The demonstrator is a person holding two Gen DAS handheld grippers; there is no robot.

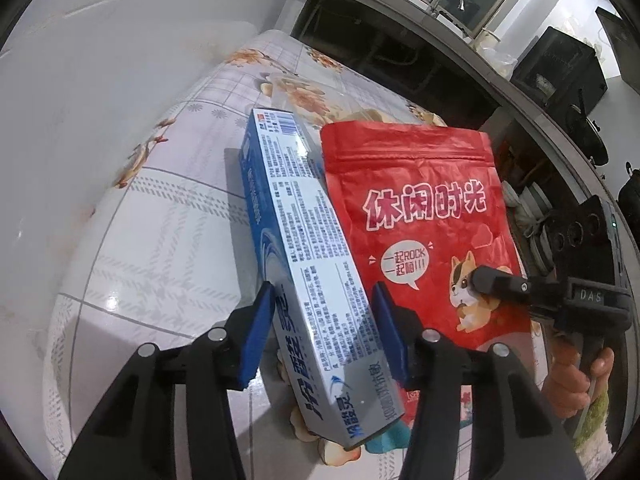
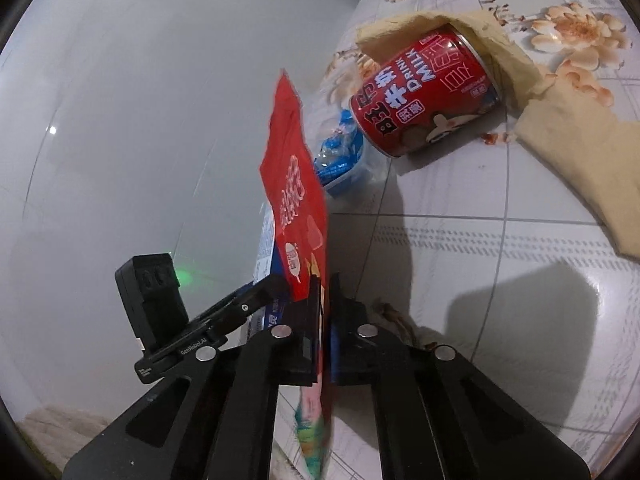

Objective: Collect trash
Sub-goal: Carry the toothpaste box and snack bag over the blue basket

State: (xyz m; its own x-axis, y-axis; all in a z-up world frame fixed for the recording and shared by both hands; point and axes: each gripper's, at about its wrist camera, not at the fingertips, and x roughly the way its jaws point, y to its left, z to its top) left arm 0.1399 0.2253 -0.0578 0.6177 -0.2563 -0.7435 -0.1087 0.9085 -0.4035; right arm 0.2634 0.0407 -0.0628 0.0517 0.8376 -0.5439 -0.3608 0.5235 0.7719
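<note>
Angled down over the floral table, the left gripper clamps its blue pads on a toothpaste box, apparently lifted. The right gripper pinches a red snack pouch edge-on. Only its view shows a red milk can lying under a yellow cloth.

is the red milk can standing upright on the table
No, the red milk can lies on its side on the tiled tabletop, its top end partly tucked under the yellow cloth.

Red pouch, blue-white box
</note>
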